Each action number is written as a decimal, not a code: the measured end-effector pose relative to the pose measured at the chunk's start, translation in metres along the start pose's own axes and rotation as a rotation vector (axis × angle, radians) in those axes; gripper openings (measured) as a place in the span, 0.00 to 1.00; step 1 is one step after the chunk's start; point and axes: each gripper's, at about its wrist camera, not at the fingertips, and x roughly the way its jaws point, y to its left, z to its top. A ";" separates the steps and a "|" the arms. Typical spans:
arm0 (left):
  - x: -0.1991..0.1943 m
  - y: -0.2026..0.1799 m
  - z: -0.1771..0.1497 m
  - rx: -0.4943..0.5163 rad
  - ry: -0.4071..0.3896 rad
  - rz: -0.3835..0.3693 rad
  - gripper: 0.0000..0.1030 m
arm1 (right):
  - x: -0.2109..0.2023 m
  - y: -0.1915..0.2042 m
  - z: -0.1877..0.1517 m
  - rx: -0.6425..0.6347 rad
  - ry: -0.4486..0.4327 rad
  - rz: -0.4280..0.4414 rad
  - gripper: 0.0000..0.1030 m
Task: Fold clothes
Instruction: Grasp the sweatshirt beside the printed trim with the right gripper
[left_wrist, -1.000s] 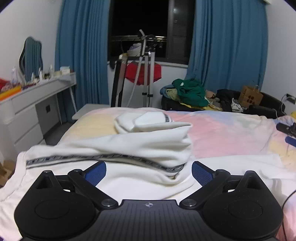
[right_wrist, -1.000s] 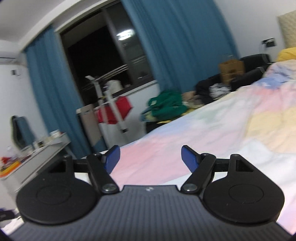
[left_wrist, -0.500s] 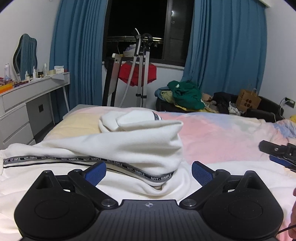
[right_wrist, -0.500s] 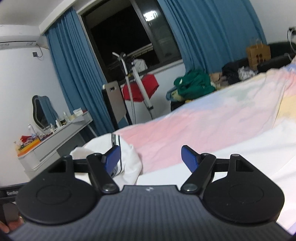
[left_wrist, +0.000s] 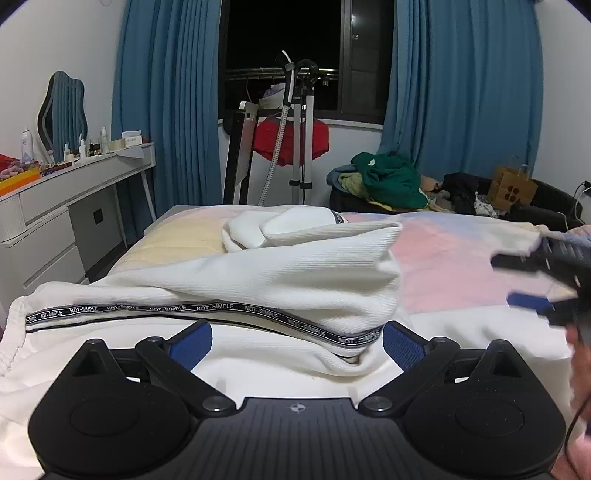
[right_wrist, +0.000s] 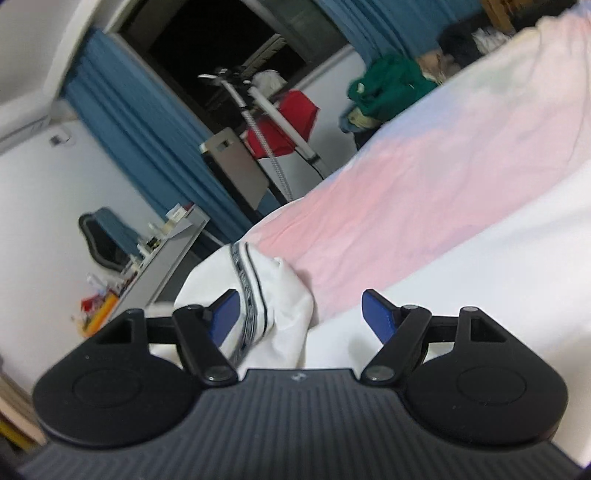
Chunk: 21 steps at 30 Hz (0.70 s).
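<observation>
right gripper (left_wrist: 535, 280) nearer white garment (left_wrist: 280, 277), tilted

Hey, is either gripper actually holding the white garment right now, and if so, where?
Neither. The left gripper and the right gripper are both open, their fingers spread over the white garment on the bed without pinching any fabric.

Black ribbed gripper (left_wrist: 297, 341) bodies, blue pads (left_wrist: 192, 341), silver screws.

blue curtains (left_wrist: 173, 99) | white dresser (left_wrist: 55, 206) – mirror (left_wrist: 62, 110) | paper bag (left_wrist: 511, 188)
</observation>
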 end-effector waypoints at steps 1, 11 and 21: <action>0.003 0.004 -0.001 -0.014 0.010 -0.008 0.97 | 0.007 -0.001 0.006 0.031 -0.009 0.005 0.73; 0.037 0.026 -0.009 -0.074 0.047 -0.060 0.96 | 0.177 0.019 0.007 0.103 0.256 -0.018 0.73; 0.058 0.043 -0.013 -0.132 0.066 -0.083 0.96 | 0.207 0.084 -0.026 -0.172 0.283 -0.134 0.23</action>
